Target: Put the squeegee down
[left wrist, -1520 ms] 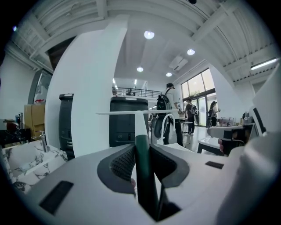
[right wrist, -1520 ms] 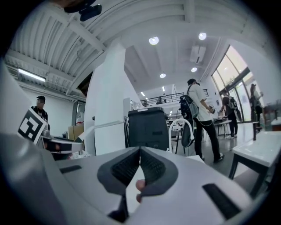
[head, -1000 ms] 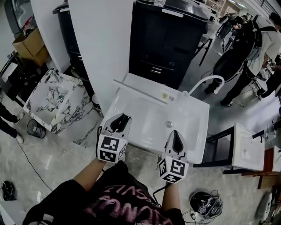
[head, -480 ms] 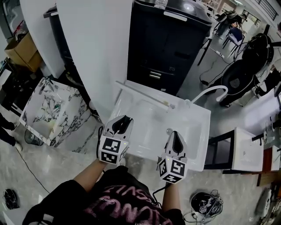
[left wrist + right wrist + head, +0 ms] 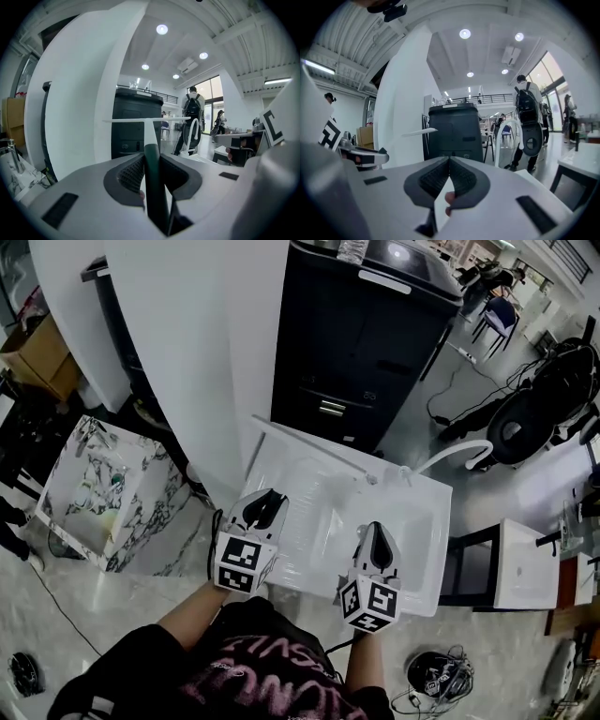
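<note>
Compared with a second ago, the head view has swung. The white pillar and the black cabinet fill more of the top. The people who stood at the upper right are gone from that view, and a black chair shows there. The white sink has slid lower in the picture and now lies right under both tools, which earlier hung over its near edge. The tools themselves sit at almost the same spots in the picture.

The sink's basin is white, with a curved white faucet at its far right corner. To the left, apart from the sink, stands a marble basin with a few small pale and greenish things in it that are too small to name.

The left tool is clamped on the dark green handle of the squeegee. Its long axis runs nearly level, straight out from the jaws and away from the person towards the cabinet. The white blade lies crosswise at the far end, in the air over the back of the sink. The right tool has its jaws closed together on nothing.
</note>
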A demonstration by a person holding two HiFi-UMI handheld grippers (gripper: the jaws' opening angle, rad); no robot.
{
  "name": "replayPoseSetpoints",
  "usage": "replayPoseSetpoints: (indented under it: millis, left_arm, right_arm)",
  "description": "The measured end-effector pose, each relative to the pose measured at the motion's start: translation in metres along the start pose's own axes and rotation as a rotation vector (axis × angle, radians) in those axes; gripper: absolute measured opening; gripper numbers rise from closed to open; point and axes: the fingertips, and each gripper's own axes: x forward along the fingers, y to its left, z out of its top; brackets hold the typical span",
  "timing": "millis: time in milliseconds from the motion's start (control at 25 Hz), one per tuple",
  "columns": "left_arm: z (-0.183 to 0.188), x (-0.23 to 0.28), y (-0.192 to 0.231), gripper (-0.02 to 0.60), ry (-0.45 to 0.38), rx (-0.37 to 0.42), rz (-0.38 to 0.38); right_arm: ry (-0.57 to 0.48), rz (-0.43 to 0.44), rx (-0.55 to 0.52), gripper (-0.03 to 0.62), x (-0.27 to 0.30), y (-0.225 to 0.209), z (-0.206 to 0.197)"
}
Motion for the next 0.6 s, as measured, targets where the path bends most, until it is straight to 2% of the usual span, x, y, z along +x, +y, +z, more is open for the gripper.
replayPoseSetpoints:
  millis: [600]
  left_arm:
    - [0.002, 0.02, 0.012, 0.095, -0.001, -0.026, -0.037]
  right_arm:
    - [0.006, -0.055, -0.011, 0.021, 0.014, 0.001, 0.003]
